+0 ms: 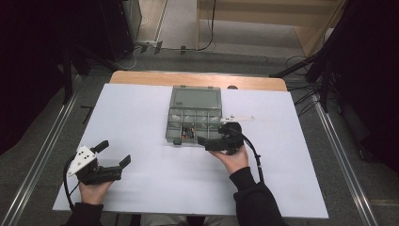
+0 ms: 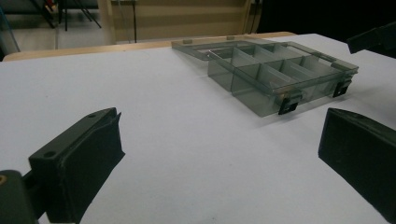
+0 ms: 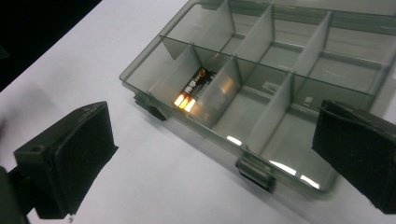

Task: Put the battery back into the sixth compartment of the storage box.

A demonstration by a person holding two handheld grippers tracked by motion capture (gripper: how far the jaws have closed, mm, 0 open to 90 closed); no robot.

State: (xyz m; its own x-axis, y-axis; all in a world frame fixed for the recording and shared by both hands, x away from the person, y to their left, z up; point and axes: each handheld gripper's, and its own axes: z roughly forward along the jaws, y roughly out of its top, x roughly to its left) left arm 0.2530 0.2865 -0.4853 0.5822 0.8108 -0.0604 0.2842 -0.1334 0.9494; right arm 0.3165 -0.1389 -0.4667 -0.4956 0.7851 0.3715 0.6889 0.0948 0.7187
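A smoky clear compartment box (image 1: 168, 128) lies on the white table top, its lid (image 1: 196, 98) folded open toward the far side. In the near row, a small black battery (image 3: 194, 89) with orange print lies in the second compartment from the left (image 1: 188, 131). My right gripper (image 1: 211, 133) is at the box's near right corner, pointing left; its jaws (image 3: 215, 154) are open and empty, spread over the box's front wall (image 3: 219, 140). My left gripper (image 1: 115, 153) rests open and empty at the near left, well away from the box (image 2: 268, 105); bare table lies between its jaws (image 2: 219, 149).
The white sheet (image 1: 141, 117) covers a wooden table whose far edge (image 1: 197, 78) is exposed. Two black latches (image 3: 254, 172) stick out from the box's front. Metal rails (image 1: 47, 146) and cables (image 1: 301, 94) run along the floor on both sides.
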